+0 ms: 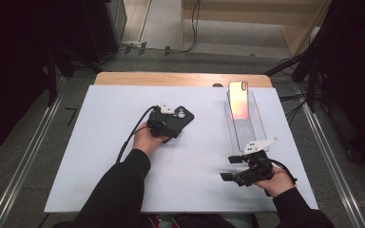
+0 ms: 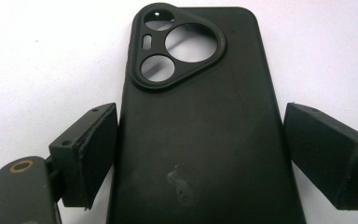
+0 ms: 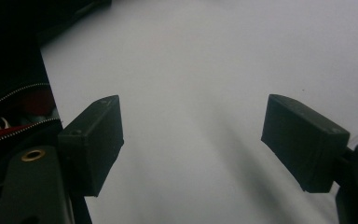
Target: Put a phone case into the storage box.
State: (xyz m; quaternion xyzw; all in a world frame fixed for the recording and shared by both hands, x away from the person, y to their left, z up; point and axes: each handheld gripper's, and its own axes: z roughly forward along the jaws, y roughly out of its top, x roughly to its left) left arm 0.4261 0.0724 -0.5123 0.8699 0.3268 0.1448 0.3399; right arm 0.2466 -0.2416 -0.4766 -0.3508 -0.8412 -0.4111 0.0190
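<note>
Black case [image 2: 200, 135] flat on the white counter [image 1: 100, 156], camera cutout away, straddled by the left gripper [image 1: 167, 124] with jaws wide beside its edges, not yet pressing; right gripper [image 1: 247, 172] idle, jaws wide and empty.

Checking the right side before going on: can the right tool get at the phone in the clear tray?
Probably yes: the right tool hangs open near the clear tray, and nothing lies between it and the phone.
</note>
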